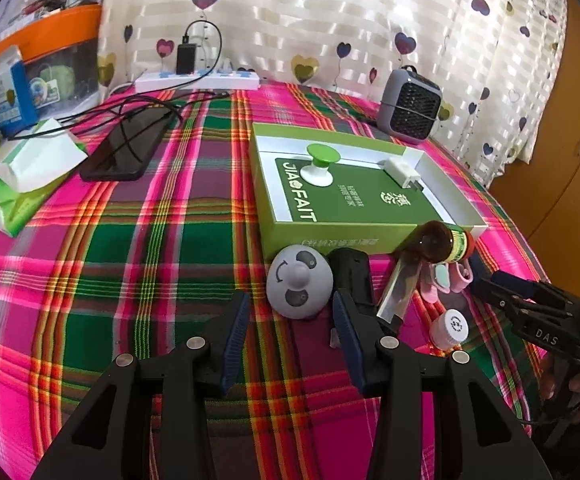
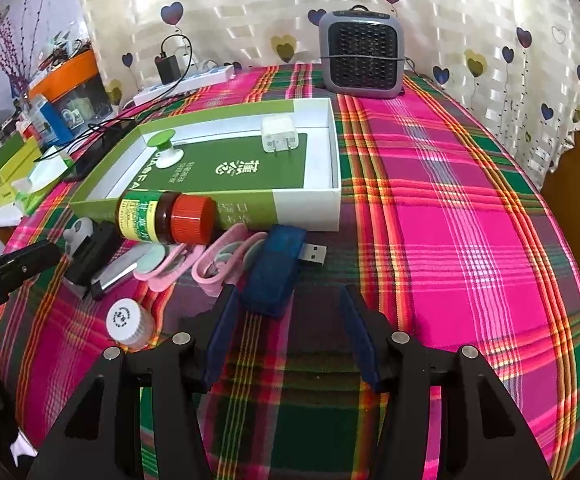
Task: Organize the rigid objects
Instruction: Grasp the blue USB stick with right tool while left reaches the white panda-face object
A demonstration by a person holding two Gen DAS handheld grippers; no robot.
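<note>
Green box (image 2: 194, 204) (two items inside), clutter beside, both grippers agape

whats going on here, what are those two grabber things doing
A person is tidying small items into the green box. A white charger and a green-topped knob already lie inside. Both grippers are open and empty: the left gripper faces a grey round gadget, the right gripper faces a blue USB device. A brown bottle lies against the box.

The right gripper (image 2: 286, 330), jaws spread, sits just behind the blue USB dongle (image 2: 276, 270).
</note>
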